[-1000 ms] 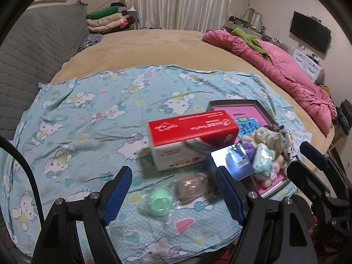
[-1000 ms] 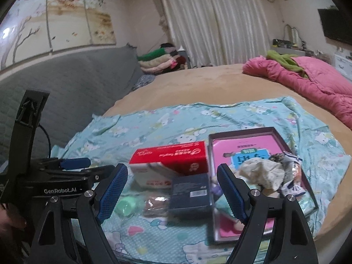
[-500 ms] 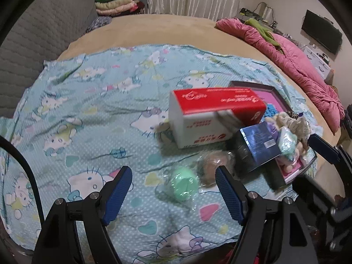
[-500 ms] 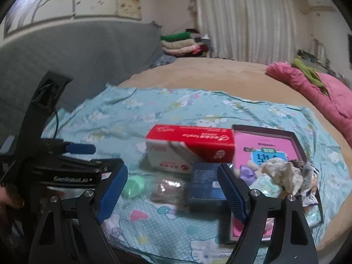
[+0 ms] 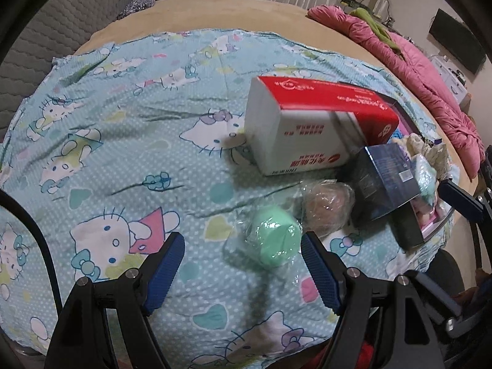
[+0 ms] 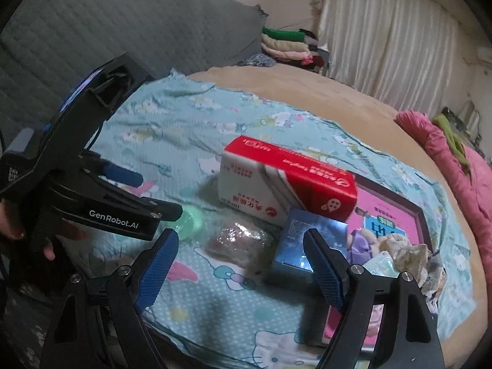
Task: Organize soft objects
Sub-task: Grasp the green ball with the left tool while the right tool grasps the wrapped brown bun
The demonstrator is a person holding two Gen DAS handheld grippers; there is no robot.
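On a bed covered by a cartoon-cat sheet [image 5: 129, 141], the left tool [image 5: 243, 264] hangs spread and empty, a wrapped green ball [image 5: 275, 236] low in the frame between its blue pads, likely the next pick. The right tool [image 6: 241, 259] is also spread and empty, over a wrapped brown ball [image 6: 238, 241]. A tray [image 6: 419, 215] of soft toys sits at the right.

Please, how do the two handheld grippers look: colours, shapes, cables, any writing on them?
Both are matte black frames with silver screws. The left gripper and right gripper each carry two fingers faced with blue textured pads. White "GenRobot.AI" lettering marks the left gripper's side, and a black cable arcs beside it. No sleeve is visible.
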